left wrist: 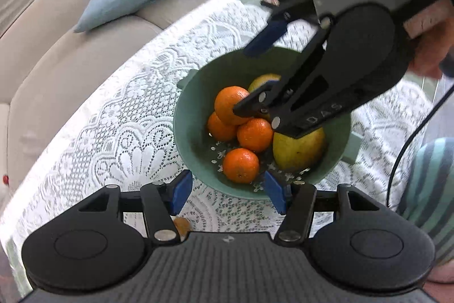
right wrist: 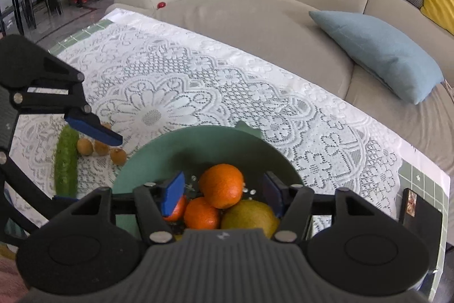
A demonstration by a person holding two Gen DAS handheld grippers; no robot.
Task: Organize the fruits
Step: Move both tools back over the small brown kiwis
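A green colander bowl [left wrist: 195,104] stands on the lace tablecloth and holds several oranges [left wrist: 240,165] and two yellow-green fruits [left wrist: 298,149]. My left gripper [left wrist: 228,190] is open and empty at the bowl's near rim. My right gripper [right wrist: 222,193] is open above the bowl [right wrist: 159,149], its jaws on either side of the top orange [right wrist: 221,185] without touching it. In the left wrist view the right gripper [left wrist: 264,70] hangs over the fruit. A green cucumber [right wrist: 66,163] and three small brown fruits [right wrist: 100,148] lie on the cloth left of the bowl.
A beige sofa [right wrist: 255,10] with a light blue cushion [right wrist: 380,53] runs along the table's far side. A dark box [right wrist: 420,220] sits at the table's right end. A small orange-brown fruit [left wrist: 181,226] lies under the left gripper. My striped sleeve [left wrist: 428,181] is at the right.
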